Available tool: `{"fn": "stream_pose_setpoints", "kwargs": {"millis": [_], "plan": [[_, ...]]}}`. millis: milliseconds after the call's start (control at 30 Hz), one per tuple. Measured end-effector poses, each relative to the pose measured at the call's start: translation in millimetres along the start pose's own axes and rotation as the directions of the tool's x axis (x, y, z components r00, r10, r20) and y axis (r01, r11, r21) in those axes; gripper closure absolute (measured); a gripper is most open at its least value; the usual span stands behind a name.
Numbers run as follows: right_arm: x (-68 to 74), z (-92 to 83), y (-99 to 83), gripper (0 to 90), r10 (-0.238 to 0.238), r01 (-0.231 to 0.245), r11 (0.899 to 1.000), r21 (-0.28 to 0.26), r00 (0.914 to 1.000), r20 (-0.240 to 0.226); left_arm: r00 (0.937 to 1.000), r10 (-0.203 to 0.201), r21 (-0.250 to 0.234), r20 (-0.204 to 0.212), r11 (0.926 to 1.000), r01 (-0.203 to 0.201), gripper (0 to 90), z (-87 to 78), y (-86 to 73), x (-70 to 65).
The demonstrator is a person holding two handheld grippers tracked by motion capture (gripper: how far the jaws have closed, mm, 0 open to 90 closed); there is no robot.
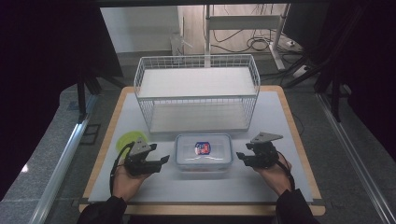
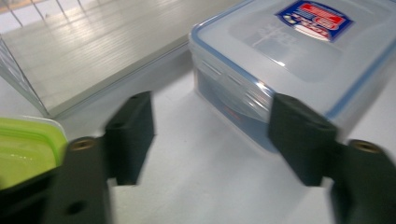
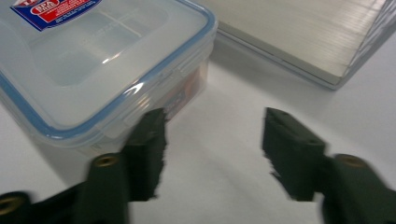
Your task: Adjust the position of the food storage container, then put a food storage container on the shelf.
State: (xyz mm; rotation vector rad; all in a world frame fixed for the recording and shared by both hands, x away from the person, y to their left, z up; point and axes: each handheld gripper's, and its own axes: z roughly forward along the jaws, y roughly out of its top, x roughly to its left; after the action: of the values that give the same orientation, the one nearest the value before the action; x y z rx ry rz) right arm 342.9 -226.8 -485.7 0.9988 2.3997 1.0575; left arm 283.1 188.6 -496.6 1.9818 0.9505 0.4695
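Seen from the high view, a clear box with a blue-edged lid and a red-and-blue label sits on the white table, just in front of a white wire basket that holds a pale shelf board above and another at its floor. Something red or orange shows dimly through the box's walls; what it is I cannot tell. A green lid lies near the basket's left front corner. The left gripper is held just left of the box and the right gripper just right of it, both pointing inward, both with jaws apart and nothing between them. The left gripper view looks along its two black jaws, which stand well apart over bare table; the box lies ahead and to the right, its near corner right beside the right-hand jaw, though whether they touch is unclear. The green lid shows at the left edge, and the basket's floor board lies beyond. The right gripper view shows its jaws parted too, gripping nothing; the box fills the upper left, its latched side just by the left-hand jaw, with dark and orange contents blurred behind the wall. The basket lies to the upper right.
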Motion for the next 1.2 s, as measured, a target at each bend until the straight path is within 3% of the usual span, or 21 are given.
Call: {"fn": "stream_pose_setpoints", "kwargs": {"millis": [100, 267, 467, 633, 733, 900, 1200], "plan": [[-1.8, -4.0, -3.1, 27.2, 0.004, -0.004, 1.000, -0.012, 0.9999, 0.010, 0.9986, 0.030, -0.008, 0.042, 0.9995, -0.030, 17.5, -0.4, -5.4, -2.4], [-0.4, -9.4, -7.7, 17.4, -0.006, 0.007, 0.999, -0.034, 1.0000, 0.007, 0.9966, 0.082, 0.045, 0.013, 0.9956, -0.082, 8.3, -1.1, -9.6, -9.7], [-3.9, -8.1, -13.0, 12.3, 0.006, -0.007, 1.000, -0.027, 0.9999, -0.016, 0.9966, 0.078, 0.051, 0.027, 0.9955, -0.080, 5.3, -2.8, -11.8, -9.9], [-3.7, -6.3, -13.0, 9.5, 0.001, -0.001, 1.000, -0.012, 0.9998, -0.020, 0.9939, 0.099, 0.037, 0.048, 0.9942, -0.101, 1.9, -0.8, -12.0, -8.1], [-3.1, -5.1, -12.4, 7.8, -0.001, 0.001, 1.000, -0.005, 0.9996, -0.030, 0.9948, 0.085, 0.041, 0.056, 0.9954, -0.087, 1.9, 0.2, -11.6, -6.7], [-0.5, -6.5, -10.0, 6.0, 0.006, -0.006, 1.000, -0.010, 0.9989, -0.047, 0.9970, 0.023, 0.052, 0.074, 0.9983, -0.027, 3.3, 1.7, -8.3, -4.1], [-0.9, -11.9, -0.7, 8.4, 0.004, -0.006, 0.999, -0.032, 0.9981, -0.062, 0.9913, -0.019, 0.062, 0.130, 0.9980, 0.011, 4.5, 3.6, 10.6, 5.4]]}}
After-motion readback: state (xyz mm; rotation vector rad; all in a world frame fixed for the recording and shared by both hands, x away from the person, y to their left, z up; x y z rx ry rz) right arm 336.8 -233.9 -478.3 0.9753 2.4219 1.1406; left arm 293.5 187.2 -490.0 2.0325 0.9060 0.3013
